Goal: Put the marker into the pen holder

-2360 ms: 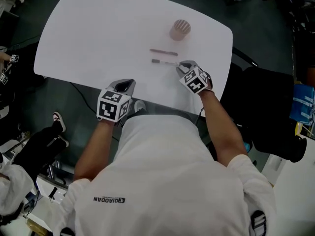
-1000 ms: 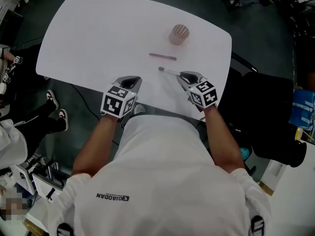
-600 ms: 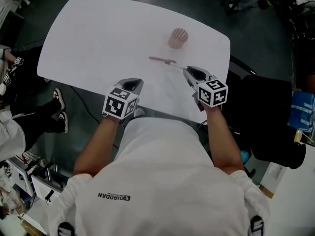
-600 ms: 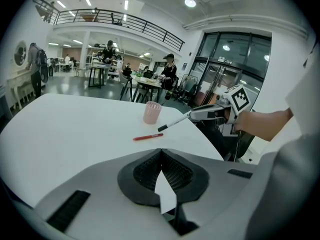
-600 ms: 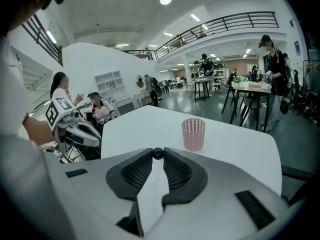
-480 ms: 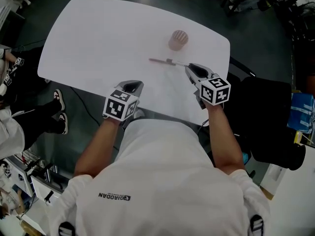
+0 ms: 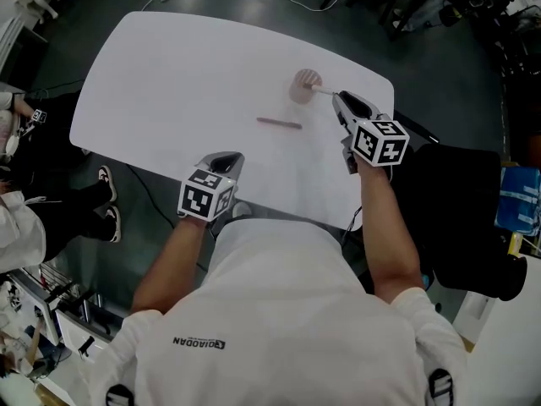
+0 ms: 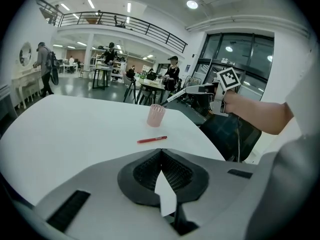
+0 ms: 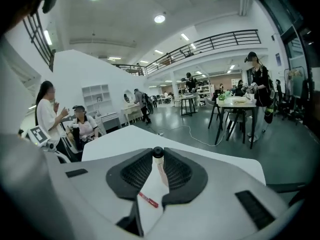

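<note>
In the head view, the right claw [image 7: 338, 98] is raised over the far right part of the white table [image 7: 169, 74]. It holds a marker [image 7: 324, 91] whose free end reaches over the rim of the pink mesh pen holder [image 7: 306, 81]. Whether the tip is already inside the cup cannot be told from there.

The right gripper view shows the grip itself: the claw is closed narrowly on the marker's pale barrel, and the black end sticks out just past the fingertips. Through the gap under the jaws the red pen [image 9: 148, 200] is seen lying on the table below.

The left gripper view gives the side angle. The marker slants down toward the pen holder's mouth from the upper right, with its tip above the rim. The red pen lies flat, near the cup and apart from it. That view also shows the left claw [image 8: 161, 153] closed, tips together and nothing between them. In the head view it sits at the table's near edge.

The pen holder stands close to the table's far right edge, and a black chair [image 7: 456, 167] sits just beyond that side. The upper left of the table is bare and open.
</note>
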`<state>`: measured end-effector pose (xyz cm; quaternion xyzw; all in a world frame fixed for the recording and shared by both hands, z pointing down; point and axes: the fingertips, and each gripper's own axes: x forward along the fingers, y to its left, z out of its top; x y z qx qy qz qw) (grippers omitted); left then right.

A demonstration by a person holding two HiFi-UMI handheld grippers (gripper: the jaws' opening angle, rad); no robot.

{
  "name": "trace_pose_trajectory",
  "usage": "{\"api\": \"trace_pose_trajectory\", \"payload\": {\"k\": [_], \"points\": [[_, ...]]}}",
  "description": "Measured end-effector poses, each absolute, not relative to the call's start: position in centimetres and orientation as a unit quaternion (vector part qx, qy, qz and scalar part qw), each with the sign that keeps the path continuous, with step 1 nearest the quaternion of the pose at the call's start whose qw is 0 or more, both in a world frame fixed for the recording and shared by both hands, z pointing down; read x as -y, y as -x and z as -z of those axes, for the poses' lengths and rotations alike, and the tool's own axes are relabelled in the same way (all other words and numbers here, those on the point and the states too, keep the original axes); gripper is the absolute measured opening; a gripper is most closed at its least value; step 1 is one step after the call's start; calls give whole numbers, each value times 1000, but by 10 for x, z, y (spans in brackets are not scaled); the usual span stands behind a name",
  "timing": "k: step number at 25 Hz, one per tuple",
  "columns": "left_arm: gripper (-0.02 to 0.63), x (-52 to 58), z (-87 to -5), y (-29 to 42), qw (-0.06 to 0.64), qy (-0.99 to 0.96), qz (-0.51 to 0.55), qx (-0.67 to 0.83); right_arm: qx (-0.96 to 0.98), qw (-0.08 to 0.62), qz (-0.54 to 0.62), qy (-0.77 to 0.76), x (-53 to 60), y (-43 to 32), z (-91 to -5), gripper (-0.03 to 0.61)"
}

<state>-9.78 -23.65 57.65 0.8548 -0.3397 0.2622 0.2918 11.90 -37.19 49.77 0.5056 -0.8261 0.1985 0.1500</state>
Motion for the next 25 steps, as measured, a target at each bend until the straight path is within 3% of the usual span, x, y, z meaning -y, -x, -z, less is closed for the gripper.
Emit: {"api": "trace_pose_trajectory", "payload": {"k": [14,25], "points": [[26,236,-579,99,301,-842,-273,355,808,204,-218,-508,406,-122,-567,87],[26,239,-584,96,304,-840,-281,349,803,198,-239,-508,413,-124,-584,95]]}}
